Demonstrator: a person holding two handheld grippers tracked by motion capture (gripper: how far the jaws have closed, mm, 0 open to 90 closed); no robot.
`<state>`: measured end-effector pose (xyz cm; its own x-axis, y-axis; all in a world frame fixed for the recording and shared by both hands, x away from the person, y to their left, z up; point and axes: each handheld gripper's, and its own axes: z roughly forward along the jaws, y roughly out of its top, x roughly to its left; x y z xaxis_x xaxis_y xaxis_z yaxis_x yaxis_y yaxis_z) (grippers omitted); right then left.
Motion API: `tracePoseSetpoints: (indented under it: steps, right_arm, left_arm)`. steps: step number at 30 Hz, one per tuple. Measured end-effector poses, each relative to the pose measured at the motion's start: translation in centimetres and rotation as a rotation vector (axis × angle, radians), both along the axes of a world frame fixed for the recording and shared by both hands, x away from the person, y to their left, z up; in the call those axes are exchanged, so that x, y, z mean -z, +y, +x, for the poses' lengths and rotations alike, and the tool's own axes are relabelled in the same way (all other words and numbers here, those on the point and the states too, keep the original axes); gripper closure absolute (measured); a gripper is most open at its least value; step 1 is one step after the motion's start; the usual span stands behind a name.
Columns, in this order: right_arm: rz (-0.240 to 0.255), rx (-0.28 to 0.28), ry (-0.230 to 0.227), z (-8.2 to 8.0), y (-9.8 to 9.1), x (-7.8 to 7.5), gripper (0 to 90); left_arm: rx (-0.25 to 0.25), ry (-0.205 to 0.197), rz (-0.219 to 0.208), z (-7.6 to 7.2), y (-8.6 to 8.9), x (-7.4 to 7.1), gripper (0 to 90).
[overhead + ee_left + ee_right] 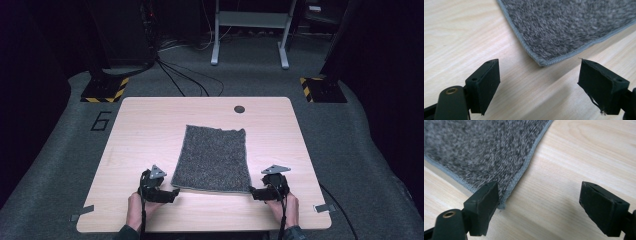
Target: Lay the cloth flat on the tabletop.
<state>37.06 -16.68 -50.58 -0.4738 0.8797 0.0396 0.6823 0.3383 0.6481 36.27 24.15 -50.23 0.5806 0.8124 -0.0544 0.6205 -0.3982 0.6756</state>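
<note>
Black claws (176,192) (251,192) wide beside cloth (214,158) corners

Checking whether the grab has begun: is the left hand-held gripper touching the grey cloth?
Apart. In the left gripper view, bare table shows between the left hand-held gripper and the grey cloth corner.

Grey towel (212,159) lies flat mid-table (145,120). Left gripper (171,194) sits just off the towel's near-left corner, right gripper (253,192) by its near-right corner, both jaws apart.
</note>
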Motion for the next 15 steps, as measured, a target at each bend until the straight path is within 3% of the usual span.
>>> tracePoseSetpoints:
  steps: [1,4,6,9,12,15]
  right_arm:
    - [0.016,-0.004,-0.01,0.2,-0.2,-0.3,15.6]
    - [0.051,0.004,-0.022,1.3,-0.2,-1.3,15.6]
    - [0.05,0.002,-0.05,2.5,-0.1,-1.8,15.6]
    - [0.079,0.029,-0.047,4.8,0.3,-1.9,14.6]
    - [0.07,0.045,-0.048,7.2,0.7,-1.7,13.3]
    - [0.057,0.076,-0.021,9.2,1.5,-1.0,12.2]
  left_arm:
    - [-0.02,-0.008,-0.024,0.2,0.0,-0.4,17.2]
    - [-0.034,-0.036,-0.025,1.8,0.4,-1.6,16.7]
    - [-0.053,-0.033,-0.019,3.8,0.4,-2.1,16.1]
    - [-0.079,-0.03,-0.017,6.9,0.1,-1.8,15.2]
    - [-0.099,-0.022,-0.013,9.2,-0.6,-1.4,15.3]
    - [-0.081,-0.008,0.037,10.6,-1.3,-0.8,15.5]
